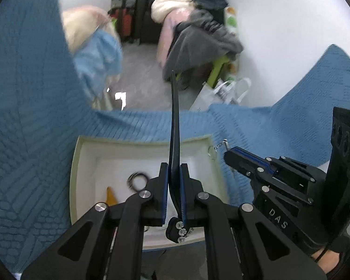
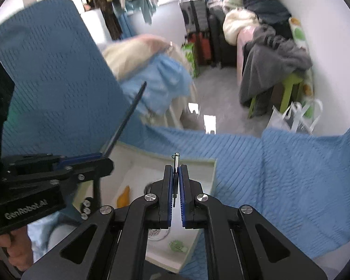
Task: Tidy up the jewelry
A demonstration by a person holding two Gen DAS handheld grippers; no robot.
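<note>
Claws, two of them, both clenched above one shallow white box (image 1: 81, 163) on the blue bedspread (image 1: 35, 128). Left claw (image 1: 174, 170) pinches a long dark strap (image 1: 175, 121) that stands straight up between its pads, three shiny studs (image 1: 180, 231) at its lower end. Right claw (image 2: 175, 172) grips a small silver keychain piece (image 2: 175, 161), whose chain and ring (image 1: 211, 151) dangle at the box's far right corner. Inside the box: one black ring (image 1: 137, 180), one orange piece (image 1: 110, 197), one green trinket (image 2: 177, 245), one round silver item (image 2: 156, 233).
</note>
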